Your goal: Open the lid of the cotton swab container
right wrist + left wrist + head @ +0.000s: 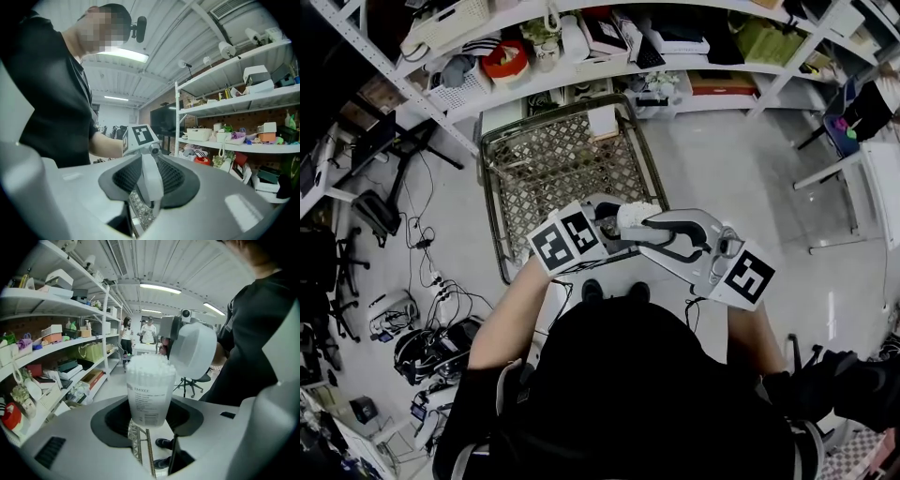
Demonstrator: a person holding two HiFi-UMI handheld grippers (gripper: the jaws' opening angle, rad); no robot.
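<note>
Already the lid (194,355) is standing clear of the container (149,397), swabs showing. The left gripper (604,231) is clamping the container in mid-air, and the right gripper (645,229) is pinching the lid's edge. Seemingly little is remaining.

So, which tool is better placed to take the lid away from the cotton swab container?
Right. The right tool pinches the lid, which is tilted up beside the exposed swabs. The left tool is occupied clamping the container, so it should probably just steady it.
</note>
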